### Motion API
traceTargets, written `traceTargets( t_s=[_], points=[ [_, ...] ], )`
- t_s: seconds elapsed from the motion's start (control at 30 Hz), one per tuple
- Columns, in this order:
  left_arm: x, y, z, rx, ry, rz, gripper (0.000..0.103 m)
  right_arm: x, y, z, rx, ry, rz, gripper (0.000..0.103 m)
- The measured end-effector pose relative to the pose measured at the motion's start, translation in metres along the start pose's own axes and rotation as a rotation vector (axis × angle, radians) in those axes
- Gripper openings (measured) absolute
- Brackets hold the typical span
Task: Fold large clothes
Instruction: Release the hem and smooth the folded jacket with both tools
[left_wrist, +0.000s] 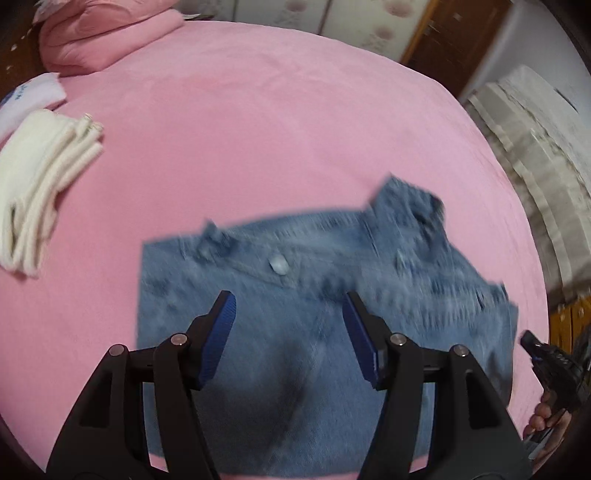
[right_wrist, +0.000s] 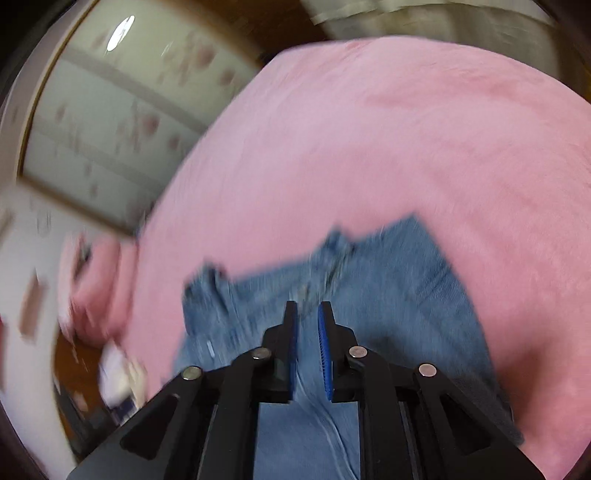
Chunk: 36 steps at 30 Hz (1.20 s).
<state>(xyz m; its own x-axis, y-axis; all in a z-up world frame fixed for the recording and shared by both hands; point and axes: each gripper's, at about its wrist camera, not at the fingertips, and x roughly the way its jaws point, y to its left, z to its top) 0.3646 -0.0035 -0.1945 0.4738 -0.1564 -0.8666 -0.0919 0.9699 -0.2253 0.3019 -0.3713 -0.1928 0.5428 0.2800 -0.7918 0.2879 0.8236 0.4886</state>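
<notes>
Blue jeans (left_wrist: 332, 251) lie flat on the pink bed sheet (left_wrist: 258, 129), waistband and button toward the far side. My left gripper (left_wrist: 289, 297) hovers over them with its jaws wide apart and nothing between the blue pads. In the right wrist view, the same jeans (right_wrist: 399, 288) lie below my right gripper (right_wrist: 308, 306), whose pads stand a narrow slit apart with no cloth between them. That right gripper (left_wrist: 546, 354), held by a hand (left_wrist: 546, 413), also shows at the right edge of the left wrist view, beside the jeans.
A folded white garment (left_wrist: 40, 177) and a pale lilac one (left_wrist: 29, 99) lie at the left of the bed. A pink folded quilt (left_wrist: 103, 33) sits at the far left corner. Cloth-covered furniture (left_wrist: 535, 147) stands past the right edge.
</notes>
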Motion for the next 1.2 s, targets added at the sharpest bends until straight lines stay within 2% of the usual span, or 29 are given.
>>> traceTargets(
  t_s=[0.07,0.1,0.17,0.2,0.27,0.3,0.37,0.43,0.47,0.57,0.63,0.67,0.7,0.77,0.8,0.87,0.97,1.07,1.1,1.13,1.2],
  points=[
    [0.000,-0.009,-0.023,0.018,0.014,-0.047,0.043,0.008,0.025,-0.035,-0.116,0.063,0.005,0.008],
    [0.001,-0.015,-0.036,0.023,0.029,-0.064,0.041,0.017,0.044,-0.058,-0.184,0.119,0.035,0.008],
    [0.011,-0.027,-0.058,0.025,0.094,-0.079,0.024,0.026,0.068,-0.092,-0.253,0.218,0.115,0.006],
    [0.018,-0.031,-0.068,0.011,0.142,-0.094,0.021,0.037,0.085,-0.116,-0.294,0.290,0.177,0.004],
    [0.030,-0.038,-0.080,-0.022,0.204,-0.141,0.019,0.049,0.108,-0.149,-0.317,0.366,0.245,0.003],
    [0.037,-0.043,-0.087,-0.021,0.241,-0.155,0.019,0.061,0.106,-0.160,-0.320,0.391,0.261,0.002],
    [0.050,-0.050,-0.098,0.010,0.295,-0.121,0.019,0.083,0.122,-0.178,-0.363,0.450,0.262,0.002],
    [0.065,-0.051,-0.108,0.028,0.352,-0.066,0.015,0.110,0.133,-0.184,-0.441,0.466,0.184,0.001],
    [0.066,-0.049,-0.108,0.021,0.351,-0.066,0.013,0.117,0.134,-0.188,-0.460,0.472,0.167,0.001],
    [0.057,-0.032,-0.103,-0.010,0.327,-0.030,0.011,0.120,0.115,-0.174,-0.441,0.461,0.157,0.000],
    [0.047,-0.015,-0.100,0.042,0.289,0.108,0.011,0.109,0.094,-0.159,-0.454,0.432,0.105,0.000],
    [0.046,0.000,-0.102,0.066,0.295,0.195,0.011,0.098,0.081,-0.153,-0.466,0.412,0.062,0.000],
    [0.047,0.010,-0.104,0.069,0.311,0.242,0.011,0.088,0.068,-0.146,-0.475,0.391,-0.002,0.000],
    [0.045,0.040,-0.106,0.014,0.340,0.293,0.011,0.070,0.040,-0.134,-0.490,0.348,-0.162,0.000],
    [0.042,0.058,-0.107,-0.052,0.346,0.291,0.011,0.058,0.014,-0.126,-0.461,0.325,-0.292,0.000],
    [0.038,0.079,-0.108,-0.127,0.346,0.294,0.010,0.040,-0.022,-0.116,-0.386,0.274,-0.399,0.000],
    [0.036,0.090,-0.114,-0.156,0.324,0.315,0.010,0.023,-0.039,-0.106,-0.268,0.241,-0.355,0.000],
    [0.026,0.075,-0.119,-0.098,0.304,0.388,0.010,0.028,-0.031,-0.115,-0.325,0.208,-0.449,0.000],
    [0.023,0.068,-0.120,-0.084,0.294,0.382,0.010,0.027,-0.018,-0.121,-0.330,0.188,-0.470,0.000],
    [0.014,0.059,-0.123,-0.078,0.273,0.335,0.010,0.023,-0.009,-0.125,-0.316,0.162,-0.452,0.000],
    [-0.002,0.039,-0.132,-0.080,0.236,0.206,0.010,0.011,0.007,-0.136,-0.278,0.122,-0.351,0.000]
  ],
)
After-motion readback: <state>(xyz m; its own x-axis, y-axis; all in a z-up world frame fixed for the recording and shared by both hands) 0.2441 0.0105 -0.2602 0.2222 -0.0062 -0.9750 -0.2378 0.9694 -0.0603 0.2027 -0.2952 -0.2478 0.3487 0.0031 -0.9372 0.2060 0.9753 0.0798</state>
